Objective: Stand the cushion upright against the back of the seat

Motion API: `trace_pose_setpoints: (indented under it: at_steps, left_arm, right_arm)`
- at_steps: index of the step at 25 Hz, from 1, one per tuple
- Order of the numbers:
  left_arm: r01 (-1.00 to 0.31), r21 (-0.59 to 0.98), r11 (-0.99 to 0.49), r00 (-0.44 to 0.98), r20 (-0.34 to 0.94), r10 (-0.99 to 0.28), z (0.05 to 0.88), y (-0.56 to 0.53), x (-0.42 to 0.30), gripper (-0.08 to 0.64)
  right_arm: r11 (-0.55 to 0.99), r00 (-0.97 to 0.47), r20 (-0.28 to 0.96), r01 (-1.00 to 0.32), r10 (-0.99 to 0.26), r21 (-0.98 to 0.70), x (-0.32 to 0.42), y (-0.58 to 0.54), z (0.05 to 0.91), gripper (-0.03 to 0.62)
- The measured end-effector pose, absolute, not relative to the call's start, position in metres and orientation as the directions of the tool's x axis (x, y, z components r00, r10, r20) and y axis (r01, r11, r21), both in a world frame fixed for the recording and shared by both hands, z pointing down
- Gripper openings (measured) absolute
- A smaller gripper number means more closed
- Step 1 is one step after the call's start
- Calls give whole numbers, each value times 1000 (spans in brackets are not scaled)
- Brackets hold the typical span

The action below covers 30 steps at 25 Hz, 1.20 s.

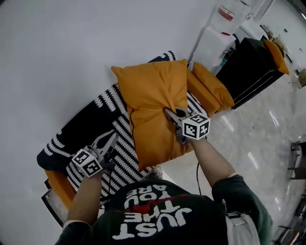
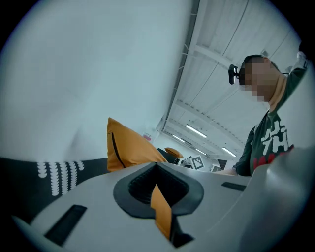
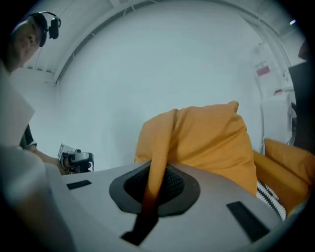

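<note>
Head view: shirt (image 1: 153, 215) "JUST THE YOU ARE"; right fingers (image 1: 174, 117) pinch cushion (image 1: 153, 91), left fingers (image 1: 107, 142) grip orange strip (image 2: 161, 209).

Plain white wall (image 1: 71, 48) behind everything. Spread along its foot, a black throw with rows of white dashes (image 1: 119, 153). At the throw's right end, a second orange cushion (image 1: 210, 88), slumped low. Just beyond, a white water dispenser (image 1: 213, 48) topped with a clear bottle (image 1: 229, 14). Beside that, a black cabinet (image 1: 248, 69) carrying another orange pad (image 1: 277, 52) on its far end. To the right, pale glossy floor (image 1: 258, 143) streaked with light reflections. High overhead in the left gripper view, a white ribbed ceiling (image 2: 221, 64) with long strip lights (image 2: 196, 131).
</note>
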<state>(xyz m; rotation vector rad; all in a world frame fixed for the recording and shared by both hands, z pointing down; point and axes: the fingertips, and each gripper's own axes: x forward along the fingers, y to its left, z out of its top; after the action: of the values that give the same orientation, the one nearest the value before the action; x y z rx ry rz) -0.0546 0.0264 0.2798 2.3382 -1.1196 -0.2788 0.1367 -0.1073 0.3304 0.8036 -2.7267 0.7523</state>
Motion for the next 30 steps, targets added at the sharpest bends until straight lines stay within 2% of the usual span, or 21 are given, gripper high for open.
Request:
trace_pose_setpoints:
  at_steps: [7, 11, 16, 22, 30]
  left_arm:
    - [-605, 452, -655, 722, -35, -691, 201, 14, -74, 11]
    - [-574, 410, -709, 749, -87, -657, 161, 12, -97, 11]
    - [-558, 393, -731, 773, -73, -630, 133, 0, -115, 11]
    - [-544, 406, -735, 776, -91, -625, 123, -35, -126, 11]
    - [-563, 424, -710, 773, -34, -634, 152, -133, -57, 11]
  right_arm:
    - [708, -739, 98, -669, -667, -227, 153, -126, 159, 32]
    - [652, -662, -13, -734, -749, -190, 158, -125, 82, 32]
    - [580, -572, -98, -803, -815, -137, 172, -127, 20, 32]
    - [520, -510, -122, -850, -851, -78, 179, -161, 0, 32]
    - [503, -493, -106, -857, -864, -111, 240, -293, 40, 32]
